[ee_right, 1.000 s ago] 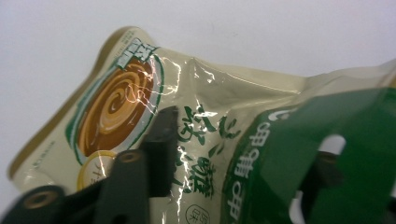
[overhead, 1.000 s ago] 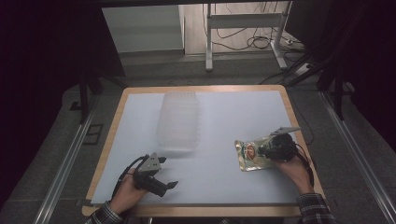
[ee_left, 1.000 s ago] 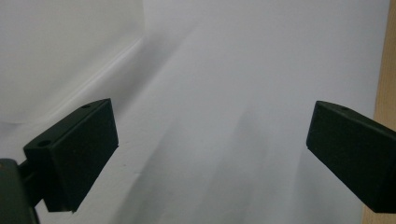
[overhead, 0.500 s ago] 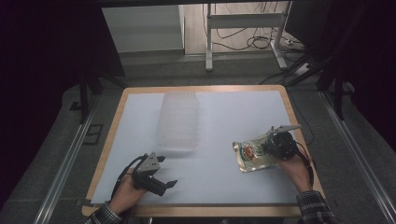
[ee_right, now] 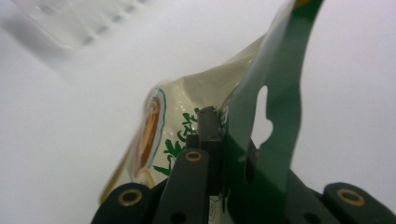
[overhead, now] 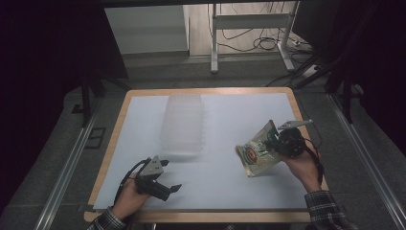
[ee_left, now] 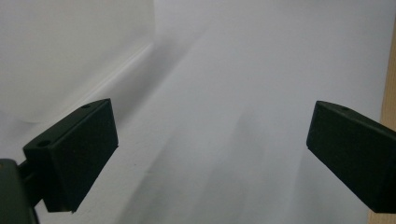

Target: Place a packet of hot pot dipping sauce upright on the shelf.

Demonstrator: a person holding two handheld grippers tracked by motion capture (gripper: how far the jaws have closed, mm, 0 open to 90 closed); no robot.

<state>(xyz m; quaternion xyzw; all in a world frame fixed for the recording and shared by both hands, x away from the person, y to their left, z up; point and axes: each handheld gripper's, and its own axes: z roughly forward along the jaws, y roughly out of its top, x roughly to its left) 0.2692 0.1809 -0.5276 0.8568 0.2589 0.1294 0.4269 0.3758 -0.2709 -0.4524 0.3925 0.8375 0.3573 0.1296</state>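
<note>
A pale snack packet with a green top strip and a round red-orange print hangs tilted at the table's right side, its lower end close to the white sheet. My right gripper is shut on its top edge. In the right gripper view the jaws pinch the green strip, and the packet body droops away to the left. My left gripper rests at the front left of the table, open. In the left gripper view its fingers stand wide apart with bare white sheet between them.
A clear ribbed plastic tray lies lengthwise at the table's middle, blurred in the right gripper view. The white sheet covers the table inside a wooden rim. Beyond the far edge are a metal stand and cables.
The right gripper has closed on the packet's top edge and risen, lifting that end off the sheet so the packet now hangs tilted. The left gripper has stayed put.
</note>
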